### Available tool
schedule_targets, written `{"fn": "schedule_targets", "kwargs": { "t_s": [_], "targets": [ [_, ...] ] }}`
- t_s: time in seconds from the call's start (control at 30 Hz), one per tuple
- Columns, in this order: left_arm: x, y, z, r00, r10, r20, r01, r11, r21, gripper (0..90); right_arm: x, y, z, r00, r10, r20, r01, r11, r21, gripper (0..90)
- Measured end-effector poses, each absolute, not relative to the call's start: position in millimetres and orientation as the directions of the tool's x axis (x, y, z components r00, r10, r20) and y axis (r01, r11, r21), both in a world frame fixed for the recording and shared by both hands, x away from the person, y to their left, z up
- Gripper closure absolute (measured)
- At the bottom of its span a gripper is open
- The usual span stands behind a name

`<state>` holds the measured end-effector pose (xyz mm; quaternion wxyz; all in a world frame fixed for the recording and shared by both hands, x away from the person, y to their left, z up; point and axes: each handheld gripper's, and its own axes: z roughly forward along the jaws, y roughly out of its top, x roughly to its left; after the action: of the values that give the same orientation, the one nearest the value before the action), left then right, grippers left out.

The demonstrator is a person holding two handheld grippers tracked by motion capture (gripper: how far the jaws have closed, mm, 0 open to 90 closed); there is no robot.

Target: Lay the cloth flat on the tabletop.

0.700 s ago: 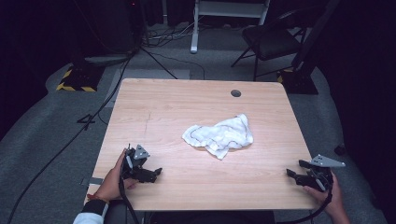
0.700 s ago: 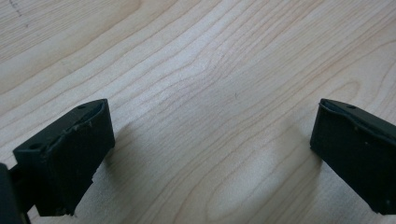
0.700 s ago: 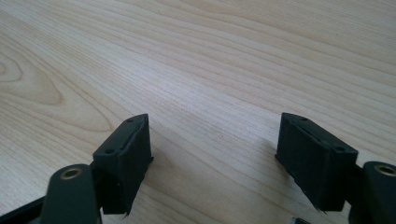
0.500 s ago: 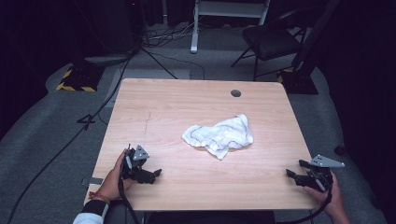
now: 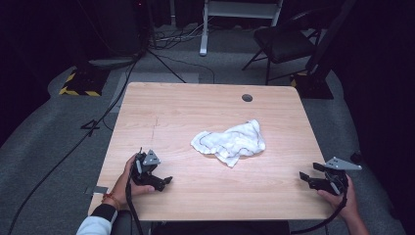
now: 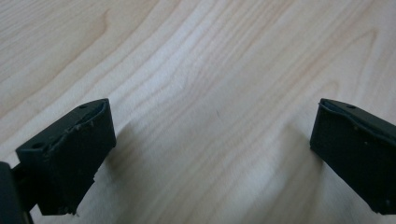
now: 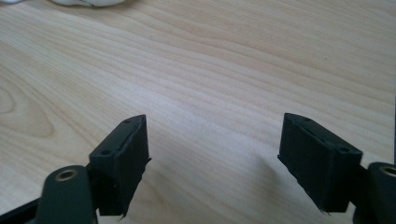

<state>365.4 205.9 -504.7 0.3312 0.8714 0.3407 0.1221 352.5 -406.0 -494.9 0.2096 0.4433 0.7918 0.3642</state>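
Moved: nothing to speak of; both grippers and the cloth sit where they sat in the earlier high views.
Left gripper: left gripper [image 5: 166,180] rests low over the near-left part of the table [image 5: 195,105], held in the person's left hand [image 5: 128,180], pointing toward the middle.
Left fingers: in the left gripper view the left gripper [image 6: 212,154] has its fingers [image 6: 70,149] spread wide, released, with bare wood between them and nothing gripped.
Right gripper: right gripper [image 5: 304,176] sits at the near-right edge of the table, held in the right hand [image 5: 342,198], its grey plate on top, pointing left across the wood.
Right fingers: in the right gripper view the right gripper [image 7: 212,158] has its fingers [image 7: 123,158] parted, released, with only wood grain in the gap.
Cloth: white cloth [image 5: 230,142], crumpled in a heap, lies a little right of the table's middle, well apart from both grippers; a sliver of cloth [image 7: 88,2] peeks in at the top edge of the right gripper view.
Containers: I see no bin, bowl or box on the table, so the cloth lies straight on the wood.
Table hole: a small dark grommet [image 5: 247,98] sits near the far edge, beyond the cloth.
Floor: chair [image 5: 288,44] and cables [image 5: 73,147] on the grey floor behind and to the left.
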Motion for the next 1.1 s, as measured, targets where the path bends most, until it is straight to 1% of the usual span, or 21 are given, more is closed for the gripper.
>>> {"fn": "schedule_targets", "kwargs": {
  "t_s": [0.07, 0.1, 0.2, 0.33, 0.4, 0.43, 0.47, 0.57, 0.6, 0.63, 0.67, 0.7, 0.73, 0.77, 0.8, 0.87, 0.9, 0.97, 1.0, 1.03, 1.1],
  "targets": [
    [374.9, 199.9, -504.6, 0.736, 0.677, -0.013, 0.514, -0.547, 0.661, 0.4, 360.5, -394.4, -488.8, -0.541, 0.84, -0.046, 0.533, 0.385, 0.754, 30.0],
    [374.9, 199.9, -504.6, 0.736, 0.677, -0.013, 0.514, -0.547, 0.661, 0.4, 360.5, -394.4, -488.8, -0.541, 0.84, -0.046, 0.533, 0.385, 0.754, 30.0],
    [386.4, 190.2, -504.6, 0.748, 0.663, -0.014, 0.505, -0.555, 0.661, 0.4, 373.8, -377.8, -476.1, -0.562, 0.825, -0.066, 0.515, 0.411, 0.753, 34.4],
    [406.1, 172.7, -504.3, 0.77, 0.637, -0.016, 0.485, -0.57, 0.663, 1.2, 389.6, -355.7, -463.3, -0.591, 0.801, -0.097, 0.489, 0.451, 0.746, 36.0],
    [411.0, 169.9, -504.3, 0.768, 0.641, -0.016, 0.487, -0.567, 0.664, 1.4, 393.5, -348.6, -460.2, -0.6, 0.794, -0.101, 0.482, 0.459, 0.746, 36.3],
    [420.7, 164.2, -503.8, 0.764, 0.645, -0.015, 0.485, -0.559, 0.672, 5.0, 401.7, -334.5, -452.8, -0.618, 0.781, -0.085, 0.471, 0.455, 0.756, 37.2],
    [426.1, 160.8, -503.7, 0.766, 0.642, -0.018, 0.484, -0.56, 0.672, 5.9, 405.9, -326.8, -449.6, -0.629, 0.773, -0.081, 0.462, 0.455, 0.761, 38.1],
    [436.1, 152.7, -503.6, 0.766, 0.642, -0.019, 0.485, -0.56, 0.672, 6.3, 418.3, -300.8, -443.0, -0.657, 0.747, -0.102, 0.435, 0.487, 0.757, 40.3],
    [440.2, 148.4, -503.5, 0.767, 0.641, -0.018, 0.482, -0.558, 0.675, 6.3, 418.3, -300.8, -443.0, -0.657, 0.747, -0.102, 0.435, 0.487, 0.757, 40.3],
    [442.8, 144.0, -503.1, 0.772, 0.636, -0.017, 0.473, -0.555, 0.684, 15.0, 427.3, -284.8, -440.7, -0.672, 0.737, -0.073, 0.434, 0.471, 0.768, 42.6],
    [445.5, 139.5, -502.6, 0.779, 0.626, -0.019, 0.465, -0.557, 0.688, 15.0, 427.3, -284.8, -440.7, -0.672, 0.737, -0.073, 0.434, 0.471, 0.768, 42.6],
    [448.5, 134.4, -502.6, 0.777, 0.629, -0.017, 0.466, -0.556, 0.689, 16.0, 431.7, -276.4, -440.5, -0.682, 0.729, -0.059, 0.434, 0.468, 0.77, 43.1],
    [452.9, 124.9, -502.9, 0.783, 0.622, -0.019, 0.459, -0.557, 0.692, 16.2, 437.8, -258.1, -442.5, -0.698, 0.713, -0.075, 0.416, 0.488, 0.767, 43.2],
    [452.9, 124.9, -502.9, 0.783, 0.622, -0.019, 0.459, -0.557, 0.692, 16.8, 437.8, -258.1, -442.5, -0.698, 0.713, -0.075, 0.416, 0.488, 0.767, 43.2],
    [456.5, 117.4, -502.6, 0.794, 0.608, -0.017, 0.449, -0.568, 0.69, 16.5, 442.4, -239.7, -447.3, -0.724, 0.686, -0.07, 0.411, 0.511, 0.755, 41.6],
    [458.2, 114.1, -502.7, 0.796, 0.605, -0.017, 0.447, -0.568, 0.692, 16.6, 444.4, -231.0, -450.1, -0.731, 0.678, -0.074, 0.412, 0.526, 0.745, 40.9],
    [459.7, 111.4, -502.6, 0.801, 0.599, -0.021, 0.443, -0.568, 0.693, 19.4, 448.4, -215.9, -456.4, -0.745, 0.662, -0.085, 0.41, 0.554, 0.725, 38.7],
    [462.1, 107.8, -502.0, 0.809, 0.587, -0.019, 0.429, -0.568, 0.703, 28.5, 452.7, -205.4, -463.7, -0.751, 0.653, -0.102, 0.413, 0.584, 0.698, 38.4],
    [462.9, 106.4, -501.6, 0.816, 0.578, -0.019, 0.419, -0.569, 0.708, 37.4, 455.0, -202.2, -467.4, -0.753, 0.65, -0.103, 0.419, 0.594, 0.687, 38.7],
    [463.4, 104.4, -499.2, 0.838, 0.545, -0.021, 0.398, -0.585, 0.707, 48.3, 456.8, -200.2, -470.5, -0.755, 0.648, -0.1, 0.426, 0.601, 0.676, 41.1],
    [463.7, 105.1, -497.9, 0.842, 0.539, -0.029, 0.4, -0.587, 0.704, 62.2, 457.4, -199.1, -474.6, -0.758, 0.644, -0.098, 0.434, 0.611, 0.662, 49.8]
  ]
}}
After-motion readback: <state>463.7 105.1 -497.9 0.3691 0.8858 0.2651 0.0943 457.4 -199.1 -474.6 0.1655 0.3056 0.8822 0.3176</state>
